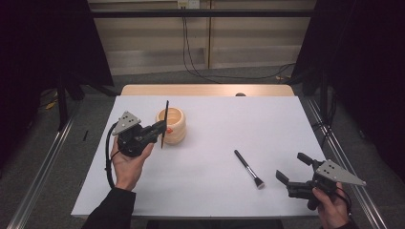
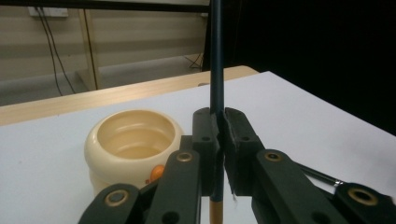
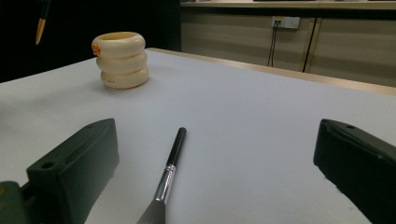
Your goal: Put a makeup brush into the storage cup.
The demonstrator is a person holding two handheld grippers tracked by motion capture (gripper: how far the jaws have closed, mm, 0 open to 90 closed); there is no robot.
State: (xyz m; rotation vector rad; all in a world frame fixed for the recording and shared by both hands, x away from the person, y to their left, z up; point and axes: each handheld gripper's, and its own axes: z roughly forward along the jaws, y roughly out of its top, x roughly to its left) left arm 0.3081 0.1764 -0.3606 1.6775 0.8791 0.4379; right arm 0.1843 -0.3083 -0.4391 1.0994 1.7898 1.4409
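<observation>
Now the left gripper (image 1: 161, 130) is clenched on a dark pencil (image 1: 165, 119), held upright just beside the cream pot (image 1: 173, 125). Ahead of the released right gripper (image 1: 292, 168), between its jaws, 1 brush (image 1: 248, 169) lies on the worktop (image 1: 215, 124).

White table (image 1: 215, 143), pale wooden strip (image 1: 205, 90) along its far edge, with a small dark object (image 1: 240, 94), too small to identify, where strip meets white top. Cream pot (image 1: 173, 125) of three stacked rings stands upright on the table's left half, mouth open, inside looks empty, orange mark (image 3: 95, 48) near its rim. Beyond the table: grey floor, black cables (image 1: 191, 52) hanging from a wall socket (image 1: 187, 4) on a beige panelled wall; dark curtains (image 1: 43, 47) on both sides, metal rail (image 1: 43, 167) on the floor left.
</observation>
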